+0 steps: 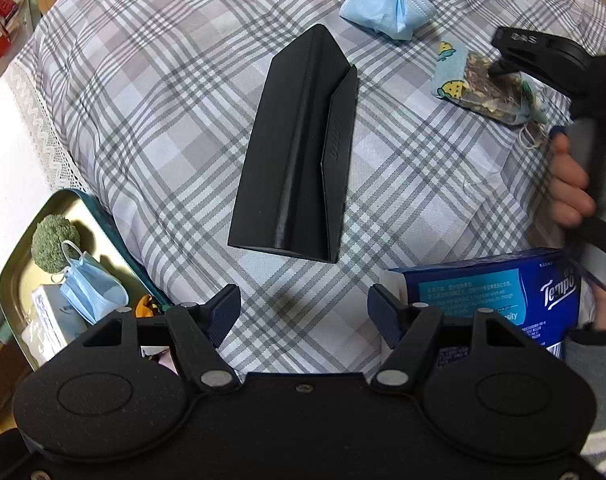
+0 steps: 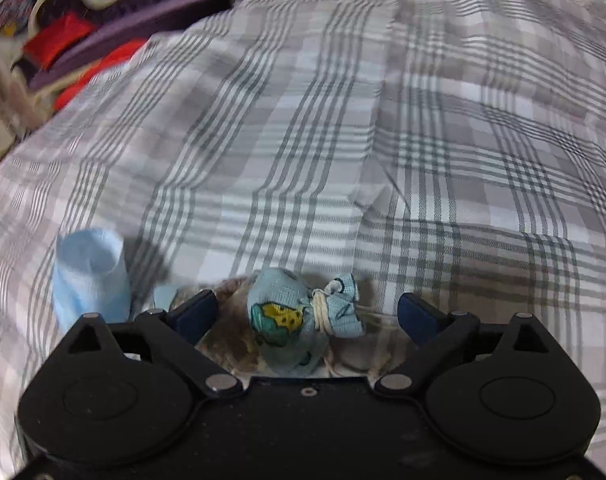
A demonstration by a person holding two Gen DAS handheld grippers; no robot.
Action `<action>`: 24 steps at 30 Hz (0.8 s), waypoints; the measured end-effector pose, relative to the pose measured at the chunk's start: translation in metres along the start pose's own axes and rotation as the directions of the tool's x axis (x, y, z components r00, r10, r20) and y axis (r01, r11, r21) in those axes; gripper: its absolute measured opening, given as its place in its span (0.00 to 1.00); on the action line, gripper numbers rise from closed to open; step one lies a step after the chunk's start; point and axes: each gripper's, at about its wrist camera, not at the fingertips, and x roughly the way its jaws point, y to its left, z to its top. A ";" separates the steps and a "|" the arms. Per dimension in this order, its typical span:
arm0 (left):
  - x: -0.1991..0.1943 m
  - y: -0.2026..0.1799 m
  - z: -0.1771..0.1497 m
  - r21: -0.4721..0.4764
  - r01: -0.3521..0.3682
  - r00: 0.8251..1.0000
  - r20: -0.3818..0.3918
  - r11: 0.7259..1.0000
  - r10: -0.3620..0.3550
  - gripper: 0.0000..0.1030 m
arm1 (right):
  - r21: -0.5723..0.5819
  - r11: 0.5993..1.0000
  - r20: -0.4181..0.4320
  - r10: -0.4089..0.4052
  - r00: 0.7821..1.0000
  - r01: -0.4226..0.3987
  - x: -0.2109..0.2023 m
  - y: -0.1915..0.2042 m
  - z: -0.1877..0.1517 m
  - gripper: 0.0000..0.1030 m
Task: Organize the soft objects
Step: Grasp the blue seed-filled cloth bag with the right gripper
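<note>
Here, right tool (image 2: 307, 312) wide, tied pouch (image 2: 299, 324) between untouched, left tool (image 1: 303, 312) empty.

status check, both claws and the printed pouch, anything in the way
Left claw open, empty, above the plaid cloth. Right claw open, straddling the printed pouch, no grip yet. Crumpled blue mask close beside it, black case clear.

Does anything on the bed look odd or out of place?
Yes: a rigid black folded case sits mid-bedspread among soft items, and the printed mask is knotted around dried brownish bits instead of lying flat.
</note>
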 end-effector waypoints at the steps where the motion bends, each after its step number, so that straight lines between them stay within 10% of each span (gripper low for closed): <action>1: 0.000 0.001 0.000 -0.004 0.002 1.000 -0.001 1.000 -0.002 0.64 | -0.023 1.000 -0.027 0.011 1.000 -0.012 -0.002 -0.002 0.000 0.94; 7: 0.002 0.002 -0.001 -0.010 0.005 1.000 -0.005 1.000 -0.005 0.64 | -0.187 0.976 -0.130 0.090 0.987 -0.114 -0.021 -0.019 -0.011 0.89; 14: -0.001 -0.001 0.004 -0.003 0.018 1.000 0.005 1.000 -0.018 0.64 | -0.007 0.952 -0.010 0.307 0.952 -0.307 -0.049 -0.045 -0.002 0.95; 24: -0.002 0.000 0.006 0.004 0.024 1.000 0.001 1.000 -0.024 0.64 | 0.090 0.989 0.111 0.110 0.988 -0.120 -0.006 -0.001 0.006 0.95</action>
